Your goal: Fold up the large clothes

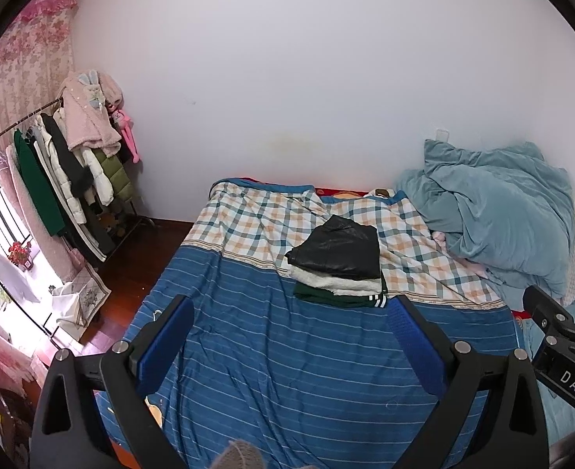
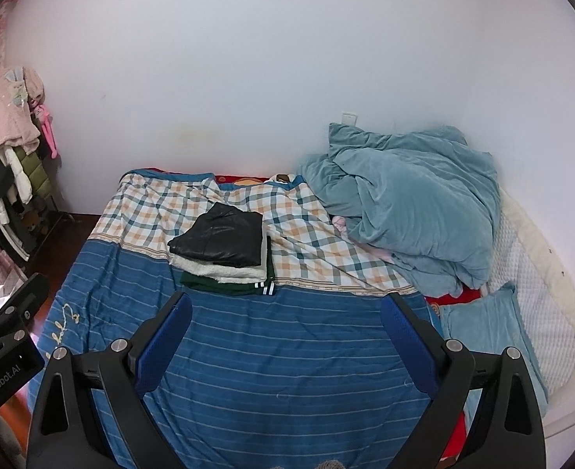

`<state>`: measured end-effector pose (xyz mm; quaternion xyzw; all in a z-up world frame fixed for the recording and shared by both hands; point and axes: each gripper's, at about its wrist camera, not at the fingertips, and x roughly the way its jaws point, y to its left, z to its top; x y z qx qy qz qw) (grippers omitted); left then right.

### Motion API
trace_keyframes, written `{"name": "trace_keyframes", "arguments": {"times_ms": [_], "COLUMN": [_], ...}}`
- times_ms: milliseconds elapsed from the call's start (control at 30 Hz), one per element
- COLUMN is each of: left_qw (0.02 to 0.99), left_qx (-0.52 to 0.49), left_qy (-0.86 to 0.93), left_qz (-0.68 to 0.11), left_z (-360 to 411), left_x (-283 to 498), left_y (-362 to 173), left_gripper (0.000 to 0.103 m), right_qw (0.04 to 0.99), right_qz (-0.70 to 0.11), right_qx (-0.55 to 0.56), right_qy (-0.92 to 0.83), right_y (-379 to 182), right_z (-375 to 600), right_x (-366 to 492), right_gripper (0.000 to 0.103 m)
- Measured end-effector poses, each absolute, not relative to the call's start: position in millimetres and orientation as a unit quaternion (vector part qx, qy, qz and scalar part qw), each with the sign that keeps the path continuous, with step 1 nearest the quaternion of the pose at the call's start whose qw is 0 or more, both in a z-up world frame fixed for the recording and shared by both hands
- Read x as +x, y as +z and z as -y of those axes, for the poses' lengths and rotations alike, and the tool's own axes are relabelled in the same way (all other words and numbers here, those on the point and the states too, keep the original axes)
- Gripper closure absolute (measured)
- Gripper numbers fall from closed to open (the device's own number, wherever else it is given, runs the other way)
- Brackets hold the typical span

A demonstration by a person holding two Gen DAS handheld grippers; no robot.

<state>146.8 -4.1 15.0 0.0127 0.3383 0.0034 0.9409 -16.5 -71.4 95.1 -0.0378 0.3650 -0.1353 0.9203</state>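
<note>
A stack of folded clothes lies on the bed where the checked cloth meets the blue striped cover: a shiny black garment on top, a white fleecy one under it, a dark green one with white stripes at the bottom. The same stack shows in the right wrist view. My left gripper hangs open above the striped cover, short of the stack, nothing between its blue pads. My right gripper is open too, empty, just in front of the stack. The right gripper's body shows at the left view's right edge.
A crumpled teal quilt fills the bed's far right corner, with a teal pillow and white padded mat beside it. A clothes rack with coats stands left, by a pink curtain and window. Dark wood floor lies between.
</note>
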Motion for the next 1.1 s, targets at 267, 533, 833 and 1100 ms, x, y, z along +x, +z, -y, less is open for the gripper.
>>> {"name": "trace_keyframes", "arguments": {"times_ms": [267,533,833,1100], "left_qw": [0.941,0.942,0.941,0.941], "left_qx": [0.016,0.019,0.023,0.026], "left_qy": [0.006,0.006,-0.002,-0.004], "left_qz": [-0.337,-0.336,-0.337,-0.337], "left_z": [6,8,12,8], "left_x": [146,144,142,139], "left_y": [17,19,23,27], "left_gripper": [0.001,0.001,0.001,0.001], "right_qw": [0.922,0.922,0.923,0.923], "right_qz": [-0.364,-0.362,-0.36,-0.361], "right_qx": [-0.036,-0.035,-0.034,-0.033], "right_qy": [-0.132,-0.131,-0.132,-0.134], "right_y": [94,94,93,94], "right_z": [73,74,78,79], "right_x": [-16,-17,-21,-23], "right_gripper": [0.004,0.004,0.004,0.004]}}
